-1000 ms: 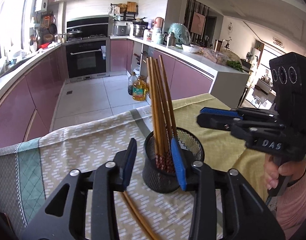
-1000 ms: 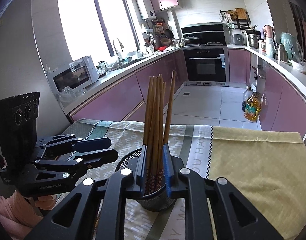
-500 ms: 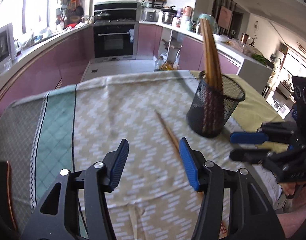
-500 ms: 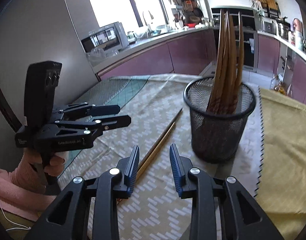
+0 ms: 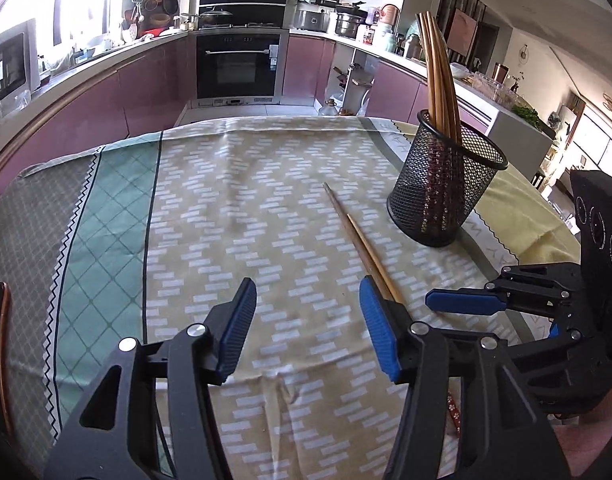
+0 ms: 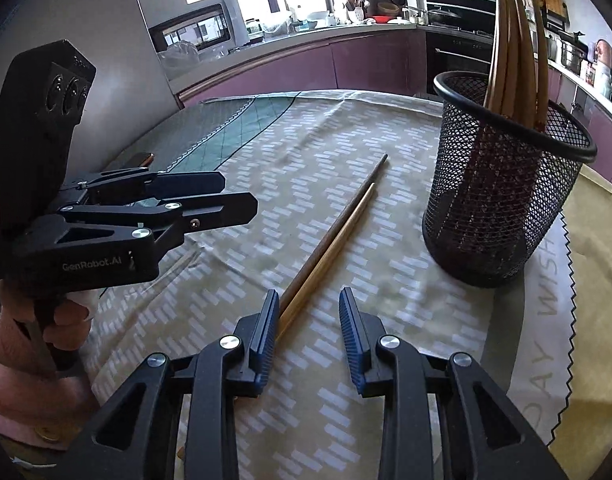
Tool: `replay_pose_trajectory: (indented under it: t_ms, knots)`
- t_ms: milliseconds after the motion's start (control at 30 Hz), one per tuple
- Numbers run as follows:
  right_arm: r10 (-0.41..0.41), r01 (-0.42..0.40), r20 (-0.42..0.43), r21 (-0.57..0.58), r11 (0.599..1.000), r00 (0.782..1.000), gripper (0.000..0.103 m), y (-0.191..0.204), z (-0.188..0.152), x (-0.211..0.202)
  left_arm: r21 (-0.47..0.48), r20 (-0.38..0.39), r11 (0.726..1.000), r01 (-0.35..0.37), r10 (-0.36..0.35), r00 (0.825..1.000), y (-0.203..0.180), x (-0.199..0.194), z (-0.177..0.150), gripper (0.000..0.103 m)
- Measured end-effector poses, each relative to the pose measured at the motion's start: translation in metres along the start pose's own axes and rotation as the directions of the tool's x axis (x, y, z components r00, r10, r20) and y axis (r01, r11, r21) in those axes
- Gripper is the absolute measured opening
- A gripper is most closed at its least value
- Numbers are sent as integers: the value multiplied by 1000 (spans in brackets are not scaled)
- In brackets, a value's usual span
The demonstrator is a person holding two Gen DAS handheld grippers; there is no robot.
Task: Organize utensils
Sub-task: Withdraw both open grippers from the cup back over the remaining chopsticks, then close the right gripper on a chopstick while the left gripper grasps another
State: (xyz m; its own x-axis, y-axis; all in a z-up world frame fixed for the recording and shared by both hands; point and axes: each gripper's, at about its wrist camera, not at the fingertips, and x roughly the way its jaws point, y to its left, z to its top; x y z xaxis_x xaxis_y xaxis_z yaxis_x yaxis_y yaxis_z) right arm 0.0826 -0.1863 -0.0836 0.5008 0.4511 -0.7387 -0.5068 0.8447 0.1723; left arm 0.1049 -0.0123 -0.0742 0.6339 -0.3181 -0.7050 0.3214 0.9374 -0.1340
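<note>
black mesh holder (image 5: 445, 196); brown chopsticks (image 6: 329, 240); beige brick-patterned, green-checked tablecloth (image 5: 226, 200); purple cabinets (image 5: 86, 120)

My right finger pad (image 5: 379, 334) covers the near stretch of the two loose chopsticks (image 5: 363, 246) on the tablecloth, their ends reappearing only as a patterned tip low in the left wrist view. In the right wrist view the same pair (image 6: 329, 240) slips behind my left pad (image 6: 266, 336). The mesh cup (image 6: 501, 184) screens the lower ends of the standing chopsticks (image 6: 513, 48), whose tips run off the top edge. Counter clutter is too small to name.
</note>
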Motion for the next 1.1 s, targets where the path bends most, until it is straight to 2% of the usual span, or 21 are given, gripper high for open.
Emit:
replay_pose_trajectory:
  t_ms: [400,767,867,1000,1100]
  knots:
    - [-29,30,-23,32,999,999,27,-14,-7,-5,56,-18,998,21,-20,1000,-12,8,4,55]
    - [-45,46,-27,47,998,999,22,-25,-11,-8,139,-99,989,48,-34,995,-45,40,8,55]
    - [-44,45,-27,49,998,999,19,-27,-11,-8,148,-112,988,47,-30,993,-49,45,8,51]
    - [-42,44,-26,52,998,999,17,-29,-12,-9,154,-120,988,23,-5,993,-51,50,6,39]
    - [-42,43,-24,55,998,999,16,-30,-10,-6,144,-122,989,45,-27,992,-48,47,4,28]
